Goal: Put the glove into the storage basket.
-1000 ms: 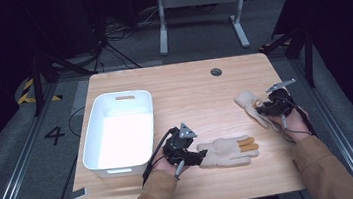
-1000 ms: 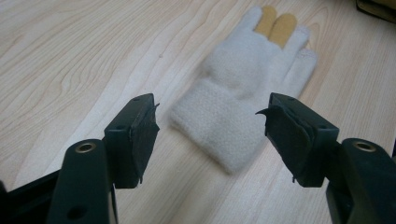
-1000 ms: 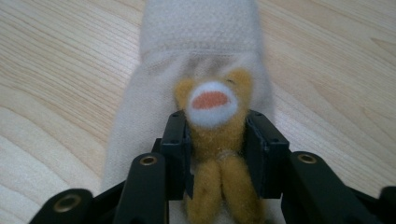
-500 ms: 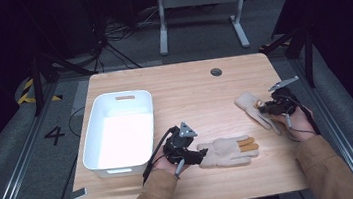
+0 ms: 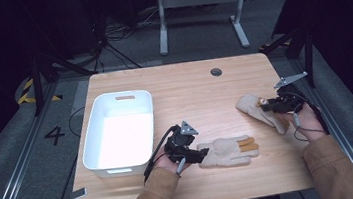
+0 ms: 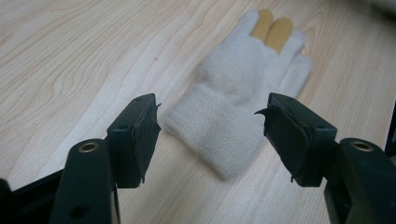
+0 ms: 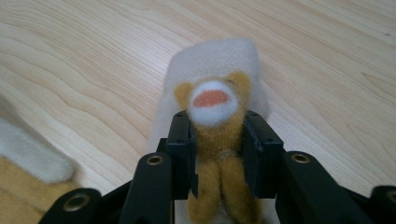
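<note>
Compared with the picture a second before, the right gripper (image 5: 272, 107) is seen raised a little off the table (image 5: 188, 85), and the far glove (image 5: 256, 106) it holds has been lifted with it at the gripped end; its jaws have just been closing, with the glove's brown animal-face patch (image 7: 212, 100) between them, and they are now clamped on that patch. The left gripper (image 5: 198, 156) and the near glove (image 5: 228, 151) are placed as before.

The near glove lies flat close to the table's near edge, about midway along it, its cuff toward the left gripper and its tan fingertips (image 6: 272, 30) pointing toward the right edge. The far glove is found near the right edge, roughly halfway between the near and far edges. A white bin (image 5: 99, 138) stands by the left edge, well apart from both gloves. Bare wood is left between the bin and the far glove, and across the far half of the table up to the cable hole (image 5: 216, 71).

The left gripper is held low and level, pointed along the table toward the right edge, its jaws standing open on either side of the near glove's cuff (image 6: 212, 135) without pressing it. The right gripper is angled in from the right edge, the forearm coming up from the near right corner.
</note>
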